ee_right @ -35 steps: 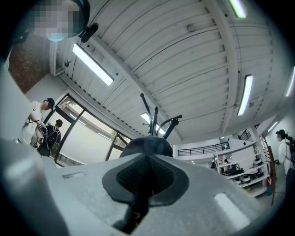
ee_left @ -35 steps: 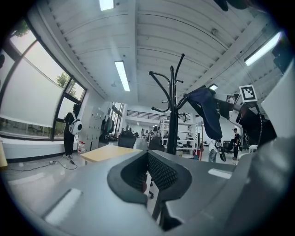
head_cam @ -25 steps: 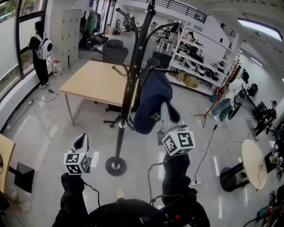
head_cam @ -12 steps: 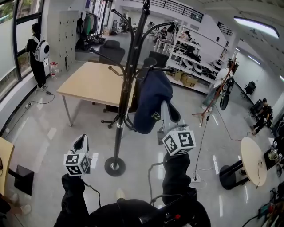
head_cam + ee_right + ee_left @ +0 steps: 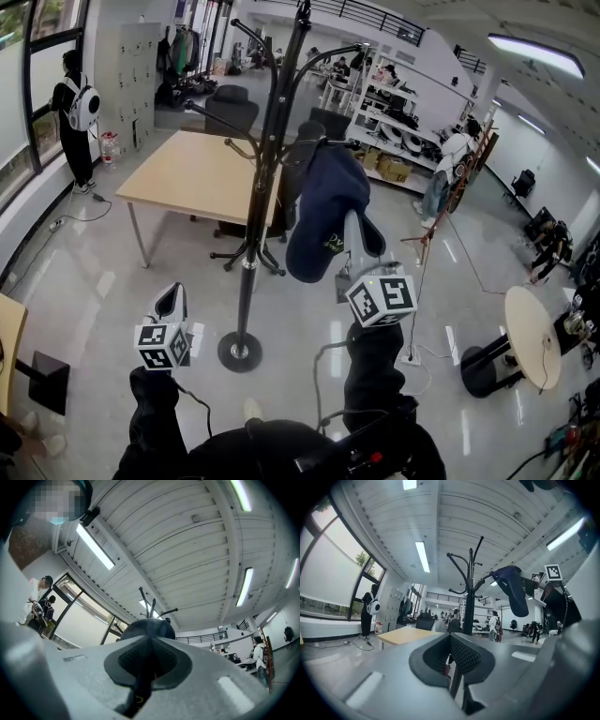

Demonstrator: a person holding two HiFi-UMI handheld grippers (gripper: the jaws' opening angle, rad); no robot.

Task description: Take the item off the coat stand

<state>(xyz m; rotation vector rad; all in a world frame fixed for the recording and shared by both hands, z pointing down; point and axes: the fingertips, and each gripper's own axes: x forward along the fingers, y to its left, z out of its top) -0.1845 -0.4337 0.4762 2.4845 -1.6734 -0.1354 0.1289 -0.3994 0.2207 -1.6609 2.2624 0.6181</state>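
A dark blue cap (image 5: 326,208) hangs on the end of a side arm of the black coat stand (image 5: 265,169), on the stand's right side, high above its round foot on the floor. The cap covers the tip of that arm, so the hook under it cannot be seen. The right gripper (image 5: 351,228) reaches up to the lower edge of the cap. In the right gripper view its two fingers are closed tight on a fold of the dark cloth, which runs down between the pads (image 5: 130,660). The round top of the cap sits just above the fingers there and hides most of the stand. Only a few hook tips poke out over it. There are small yellow marks on the cap, too small to read. The left gripper (image 5: 172,302) is low and to the left of the stand's pole, apart from it. Its fingers are closed together with nothing held between them. The very top of the stand is cut off by the upper edge of the head view. Behind the stand is a wooden table (image 5: 187,173), and part of its right edge is hidden behind the pole. A person with a white backpack (image 5: 73,103) stands far off by the window.
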